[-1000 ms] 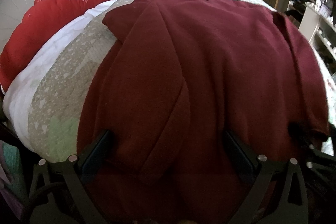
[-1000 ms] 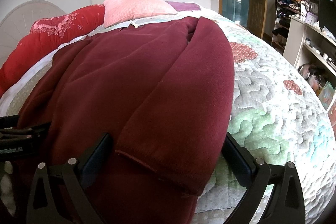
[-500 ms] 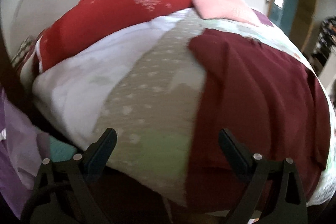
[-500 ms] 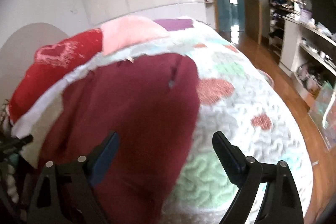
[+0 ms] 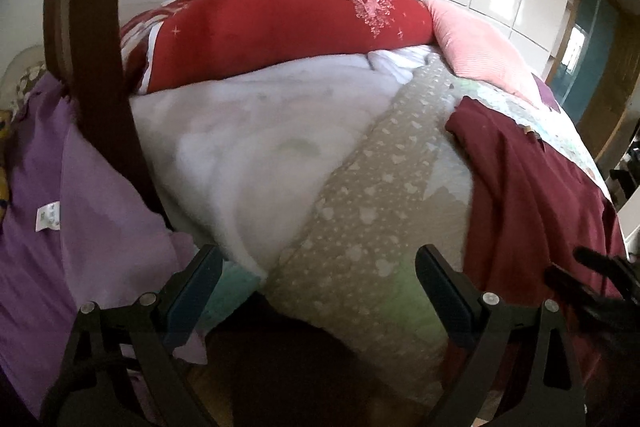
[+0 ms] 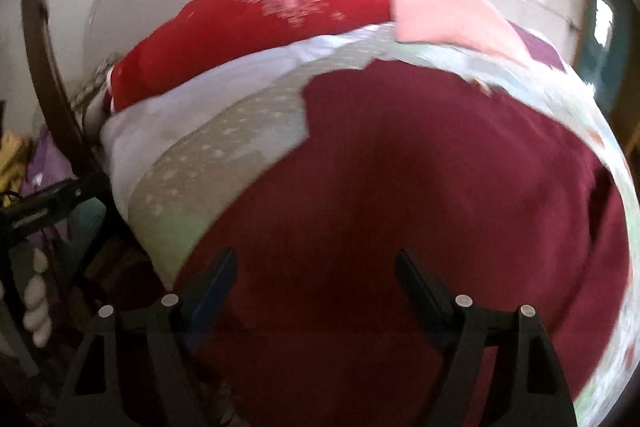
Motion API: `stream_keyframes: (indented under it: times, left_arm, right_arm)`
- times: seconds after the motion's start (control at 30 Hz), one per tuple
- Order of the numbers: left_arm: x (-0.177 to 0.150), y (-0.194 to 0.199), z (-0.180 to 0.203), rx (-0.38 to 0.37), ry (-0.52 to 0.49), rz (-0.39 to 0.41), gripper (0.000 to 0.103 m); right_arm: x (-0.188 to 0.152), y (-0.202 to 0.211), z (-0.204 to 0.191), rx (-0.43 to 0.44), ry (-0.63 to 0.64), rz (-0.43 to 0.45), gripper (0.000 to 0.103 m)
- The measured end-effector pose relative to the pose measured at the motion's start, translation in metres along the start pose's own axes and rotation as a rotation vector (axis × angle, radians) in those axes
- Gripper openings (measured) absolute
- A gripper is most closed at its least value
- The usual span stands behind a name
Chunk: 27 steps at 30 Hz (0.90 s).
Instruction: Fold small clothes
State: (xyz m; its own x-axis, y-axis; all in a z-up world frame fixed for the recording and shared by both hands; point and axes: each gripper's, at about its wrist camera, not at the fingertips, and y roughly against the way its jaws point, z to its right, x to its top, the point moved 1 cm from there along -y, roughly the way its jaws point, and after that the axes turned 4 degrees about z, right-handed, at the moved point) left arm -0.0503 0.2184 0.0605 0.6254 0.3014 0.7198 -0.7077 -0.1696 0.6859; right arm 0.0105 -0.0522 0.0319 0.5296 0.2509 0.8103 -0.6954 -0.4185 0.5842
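The left claw (image 5: 316,291) stood spread wide with nothing between its fingers, hanging off the near corner of the bed (image 5: 360,219) and facing the patterned quilt rather than any garment. The right claw (image 6: 316,287) was likewise spread and empty, poised low over the near part of the maroon garment (image 6: 420,195); its view was smeared by motion, so whether a finger brushed the cloth could not be told.

The maroon garment lay on the bed's quilt, filling most of the right wrist view and showing at the right edge of the left wrist view (image 5: 532,195). Its left side ended in a fairly straight edge with a squared upper corner, which suggested that side had been turned inward. It read as a compact, fairly flat shape, but the blur hid any seams or sleeves, so how many folds it carried was not plain. My judgement was that it was partly folded, perhaps with a final halving left, and that neither claw had hold of it.

Further out, to the left of the bed, a purple garment (image 5: 72,227) with a small white label hung beside a dark curved wooden frame (image 5: 100,75). It looked unfolded and may have been the next piece, since the left claw faced that way. Beyond lay a white blanket (image 5: 256,147), a red duvet (image 5: 280,19) and a pink pillow (image 5: 476,43).
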Motion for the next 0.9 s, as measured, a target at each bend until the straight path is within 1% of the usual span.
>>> stream_keyframes:
  times: [0.03, 0.07, 0.1, 0.13, 0.17, 0.2, 0.23, 0.27, 0.33, 0.37, 0.4, 0.53, 0.6, 0.7, 0.73, 0.8, 0.83, 0.87, 0.9]
  left_arm:
    - [-0.001, -0.001, -0.002, -0.005, 0.002, -0.002, 0.097]
    - [-0.001, -0.002, -0.004, -0.011, 0.005, -0.004, 0.097]
    - [-0.001, -0.003, -0.007, -0.017, 0.009, -0.005, 0.097]
    - [-0.002, -0.001, -0.010, -0.020, 0.012, -0.004, 0.097]
    - [-0.003, -0.001, -0.013, -0.021, 0.016, -0.002, 0.097]
    - [-0.003, -0.001, -0.018, -0.020, 0.024, -0.001, 0.097]
    - [-0.003, -0.001, -0.023, -0.021, 0.031, -0.002, 0.097]
    - [-0.003, -0.001, -0.026, -0.026, 0.040, -0.006, 0.097]
    - [-0.001, -0.003, -0.032, -0.045, 0.062, -0.017, 0.097]
    - [-0.001, -0.003, -0.034, -0.052, 0.068, -0.018, 0.097]
    - [0.000, -0.001, -0.035, -0.059, 0.073, -0.014, 0.097]
    - [0.005, 0.014, -0.038, -0.066, 0.067, 0.037, 0.097]
    - [0.007, 0.020, -0.040, -0.059, 0.069, 0.056, 0.097]
    - [0.009, 0.028, -0.045, -0.038, 0.066, 0.068, 0.097]
    - [0.009, 0.030, -0.045, -0.028, 0.063, 0.067, 0.097]
    - [0.009, 0.033, -0.044, -0.020, 0.059, 0.064, 0.097]
    - [0.009, 0.034, -0.042, -0.019, 0.054, 0.063, 0.097]
    - [0.009, 0.035, -0.038, -0.021, 0.046, 0.063, 0.097]
    - [0.009, 0.035, -0.035, -0.027, 0.038, 0.062, 0.097]
  right_arm:
    - [0.004, -0.013, -0.006, -0.030, 0.027, -0.013, 0.084]
    - [0.009, -0.032, -0.009, -0.080, 0.048, -0.046, 0.084]
    - [0.010, -0.035, -0.007, -0.092, 0.044, -0.072, 0.082]
    - [0.010, -0.045, -0.001, -0.101, 0.038, -0.116, 0.056]
    - [0.010, -0.054, 0.002, -0.084, 0.019, -0.156, 0.015]
    - [0.010, -0.055, 0.005, -0.069, -0.014, -0.178, 0.013]
    - [0.014, -0.047, 0.008, -0.066, -0.050, -0.149, 0.010]
    - [0.017, -0.039, 0.009, -0.044, -0.067, -0.122, 0.009]
    - [0.029, -0.027, -0.002, -0.025, -0.044, -0.073, 0.009]
    - [0.037, -0.025, -0.010, -0.007, -0.028, -0.060, 0.008]
    - [0.045, -0.027, -0.019, 0.029, -0.020, -0.059, 0.008]
    - [0.073, -0.060, -0.051, 0.125, -0.022, -0.081, 0.008]
    - [0.087, -0.085, -0.080, 0.198, -0.002, -0.093, 0.008]
    - [0.094, -0.109, -0.119, 0.317, 0.021, -0.136, 0.009]
    - [0.095, -0.118, -0.129, 0.346, 0.023, -0.151, 0.014]
    - [0.093, -0.122, -0.133, 0.358, 0.002, -0.148, 0.021]
    - [0.092, -0.119, -0.130, 0.365, -0.013, -0.138, 0.030]
    - [0.088, -0.112, -0.121, 0.369, -0.029, -0.129, 0.044]
    - [0.087, -0.106, -0.114, 0.362, -0.035, -0.124, 0.051]
